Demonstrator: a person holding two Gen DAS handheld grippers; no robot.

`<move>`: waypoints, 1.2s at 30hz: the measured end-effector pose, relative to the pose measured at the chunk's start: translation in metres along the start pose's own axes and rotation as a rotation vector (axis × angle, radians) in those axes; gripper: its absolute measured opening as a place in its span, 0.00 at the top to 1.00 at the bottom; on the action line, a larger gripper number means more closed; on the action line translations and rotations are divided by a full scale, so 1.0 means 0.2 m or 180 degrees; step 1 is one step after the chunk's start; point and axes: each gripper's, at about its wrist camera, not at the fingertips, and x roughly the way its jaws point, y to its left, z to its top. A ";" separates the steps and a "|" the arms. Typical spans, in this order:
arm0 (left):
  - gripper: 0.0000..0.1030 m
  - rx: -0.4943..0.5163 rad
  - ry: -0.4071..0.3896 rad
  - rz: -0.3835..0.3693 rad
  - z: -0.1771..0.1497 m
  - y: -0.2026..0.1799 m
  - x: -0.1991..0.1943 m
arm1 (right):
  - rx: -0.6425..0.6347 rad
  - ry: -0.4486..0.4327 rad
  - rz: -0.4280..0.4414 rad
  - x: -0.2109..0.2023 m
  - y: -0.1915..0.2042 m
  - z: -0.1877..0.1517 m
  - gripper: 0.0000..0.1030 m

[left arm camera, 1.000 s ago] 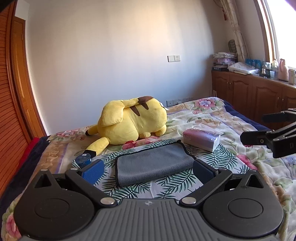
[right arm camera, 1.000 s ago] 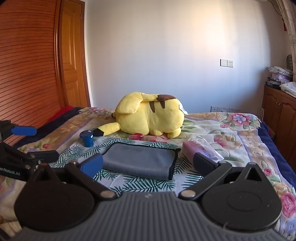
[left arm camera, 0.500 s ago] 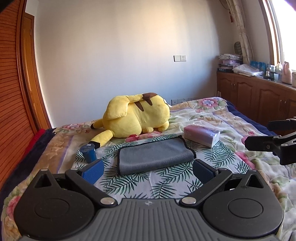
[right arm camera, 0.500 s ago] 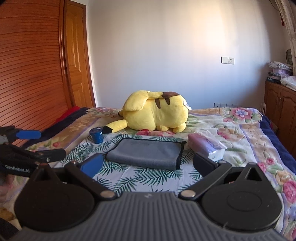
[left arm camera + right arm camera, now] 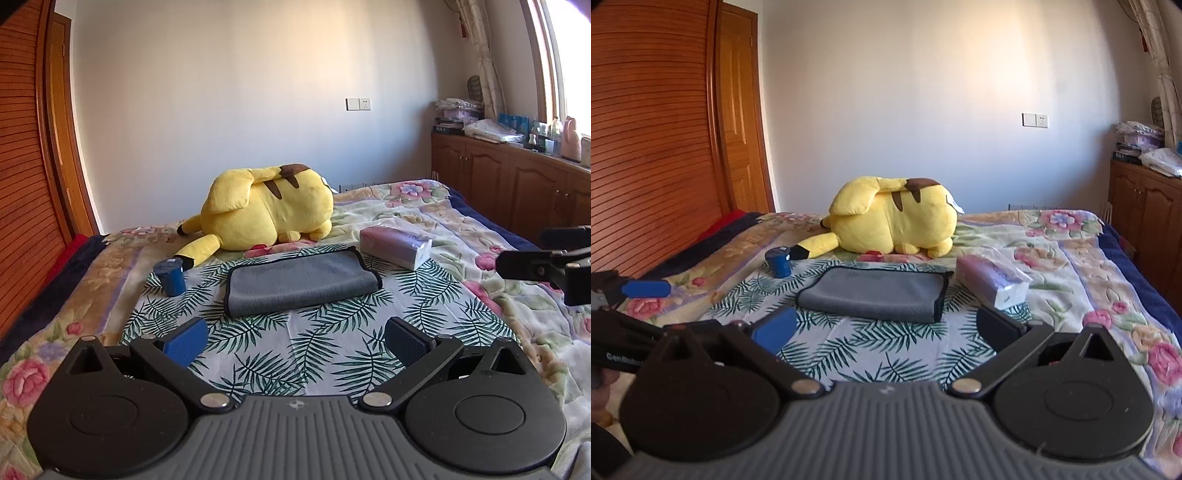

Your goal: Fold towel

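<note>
A grey towel with black trim (image 5: 301,282) lies folded flat on the palm-leaf cloth on the bed; it also shows in the right wrist view (image 5: 873,293). My left gripper (image 5: 295,338) is open and empty, a short way back from the towel's near edge. My right gripper (image 5: 886,328) is open and empty, also back from the towel. Each gripper shows at the edge of the other's view, the right one (image 5: 546,264) to the right and the left one (image 5: 631,314) to the left.
A yellow plush toy (image 5: 267,210) lies behind the towel. A blue cup (image 5: 170,277) stands left of it and a tissue pack (image 5: 397,247) lies at its right. Wooden cabinets (image 5: 517,188) line the right wall, a wooden door (image 5: 665,129) the left.
Both grippers have pulled back and risen away from the towel, which now sits farther off and smaller in both views. The towel stays folded and still.
</note>
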 end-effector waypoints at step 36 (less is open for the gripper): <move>0.00 -0.0098 0.0077 0.0147 -0.23 -0.06 -0.06 | 0.0180 0.0038 -0.0063 -0.07 -0.05 -0.31 0.00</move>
